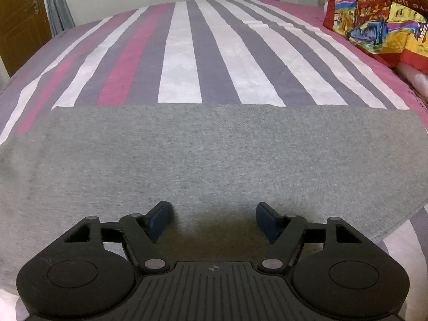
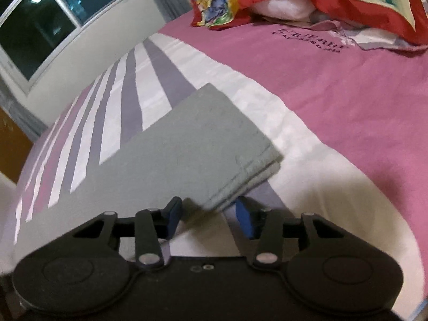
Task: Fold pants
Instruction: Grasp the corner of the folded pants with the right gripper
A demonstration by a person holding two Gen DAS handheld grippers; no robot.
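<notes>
Grey pants (image 1: 214, 155) folded flat on striped bed (image 1: 182, 53)
Long axis crosswise; corner between right gripper (image 2: 208, 215) jaws, ungripped; left gripper (image 1: 212, 220) open, empty

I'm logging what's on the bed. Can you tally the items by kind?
Grey folded pants: 1
Colourful pillow: 1
Striped bedsheet: 1
Grippers, left gripper and right gripper: 2
Total: 5

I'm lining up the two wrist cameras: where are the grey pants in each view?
Left wrist: grey pants span the picture's lower middle, a wide band just beyond the gripper.
Right wrist: folded stack at centre, a layered corner nearest the gripper.
Shared landmark: the colourful red-edged pillow, upper right in both.
</notes>
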